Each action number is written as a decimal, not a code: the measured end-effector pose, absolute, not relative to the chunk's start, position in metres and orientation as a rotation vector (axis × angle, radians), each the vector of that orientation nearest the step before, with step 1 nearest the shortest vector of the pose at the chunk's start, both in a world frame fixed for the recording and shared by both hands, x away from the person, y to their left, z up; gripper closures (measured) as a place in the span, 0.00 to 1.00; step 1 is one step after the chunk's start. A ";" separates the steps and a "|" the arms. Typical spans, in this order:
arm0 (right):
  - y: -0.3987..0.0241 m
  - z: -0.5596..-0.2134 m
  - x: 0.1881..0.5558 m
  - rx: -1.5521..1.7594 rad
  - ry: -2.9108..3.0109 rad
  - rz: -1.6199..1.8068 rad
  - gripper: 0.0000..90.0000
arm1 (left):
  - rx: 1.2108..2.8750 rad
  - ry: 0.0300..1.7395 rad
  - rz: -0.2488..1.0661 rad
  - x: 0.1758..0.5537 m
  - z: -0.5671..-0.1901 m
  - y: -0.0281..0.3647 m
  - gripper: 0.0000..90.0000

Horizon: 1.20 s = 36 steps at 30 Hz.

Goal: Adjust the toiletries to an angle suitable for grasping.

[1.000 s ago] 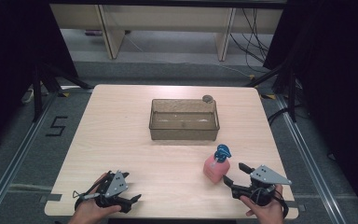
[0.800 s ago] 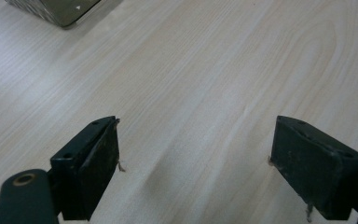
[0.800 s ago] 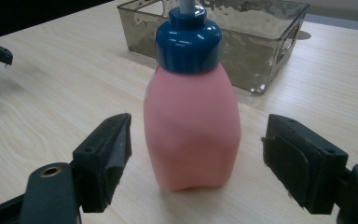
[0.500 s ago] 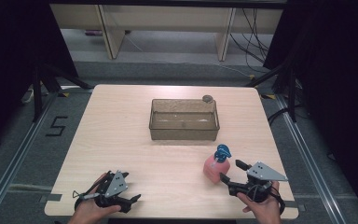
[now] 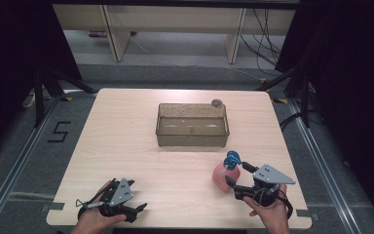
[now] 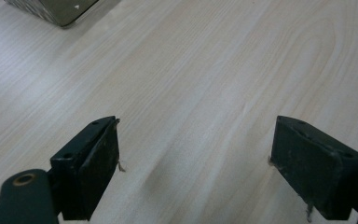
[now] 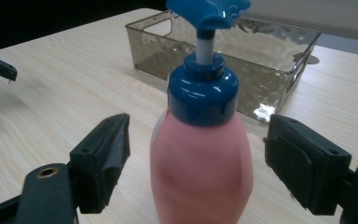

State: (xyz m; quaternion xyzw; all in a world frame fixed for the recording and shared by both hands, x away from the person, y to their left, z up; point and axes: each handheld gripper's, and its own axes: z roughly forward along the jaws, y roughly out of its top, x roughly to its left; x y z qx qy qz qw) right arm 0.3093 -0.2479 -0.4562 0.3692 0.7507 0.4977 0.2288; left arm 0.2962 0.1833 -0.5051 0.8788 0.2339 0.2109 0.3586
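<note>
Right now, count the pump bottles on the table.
1. A pink pump bottle with a blue top stands upright near the table's right front, between the open jaws of the right hand-held gripper.

Both grippers' [image 5: 141,208] [image 5: 237,179] jaws apparently apart.

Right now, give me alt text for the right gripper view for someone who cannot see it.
A pink pump bottle with a blue cap stands upright on the wooden table between the right gripper's open black jaws, with gaps on both sides. Behind it sits a clear tinted bin.
</note>
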 end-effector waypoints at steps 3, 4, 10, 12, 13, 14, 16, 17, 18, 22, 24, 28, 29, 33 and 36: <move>-0.246 -0.455 0.309 1.040 2.078 1.364 0.26 | 2.276 0.595 0.545 0.296 -0.505 0.183 0.17; -0.246 -0.455 0.309 1.040 2.078 1.364 0.26 | 2.269 0.599 0.538 0.296 -0.505 0.183 0.17; -0.244 -0.455 0.315 0.983 2.066 1.358 0.26 | 2.269 0.602 0.542 0.296 -0.505 0.183 0.17; -0.241 -0.455 0.313 1.034 2.071 1.365 0.26 | 2.273 0.600 0.548 0.296 -0.505 0.183 0.17; -0.241 -0.455 0.316 1.009 2.057 1.369 0.27 | 2.276 0.596 0.547 0.296 -0.505 0.183 0.17; -0.240 -0.454 0.316 1.023 2.059 1.374 0.27 | 2.276 0.596 0.547 0.296 -0.505 0.183 0.17; -0.241 -0.454 0.318 0.998 2.060 1.353 0.27 | 2.269 0.602 0.542 0.296 -0.505 0.183 0.17; -0.240 -0.454 0.318 1.009 2.067 1.362 0.27 | 2.266 0.603 0.544 0.296 -0.505 0.183 0.17; -0.239 -0.454 0.318 1.027 2.068 1.371 0.27 | 2.268 0.602 0.542 0.296 -0.505 0.183 0.17; -0.236 -0.457 0.326 0.983 2.057 1.383 0.28 | 2.268 0.604 0.542 0.297 -0.505 0.183 0.17; -0.236 -0.456 0.326 1.004 2.069 1.358 0.28 | 2.267 0.604 0.538 0.296 -0.505 0.183 0.17; -0.234 -0.457 0.328 1.040 2.071 1.366 0.29 | 2.265 0.610 0.529 0.296 -0.505 0.183 0.17; -0.235 -0.457 0.331 1.003 2.067 1.374 0.29 | 2.244 0.610 0.521 0.297 -0.506 0.183 0.17; -0.234 -0.458 0.334 1.000 2.067 1.378 0.31 | 2.257 0.605 0.519 0.296 -0.504 0.183 0.17; -0.232 -0.458 0.336 0.992 2.073 1.387 0.32 | 2.274 0.601 0.528 0.298 -0.504 0.184 0.17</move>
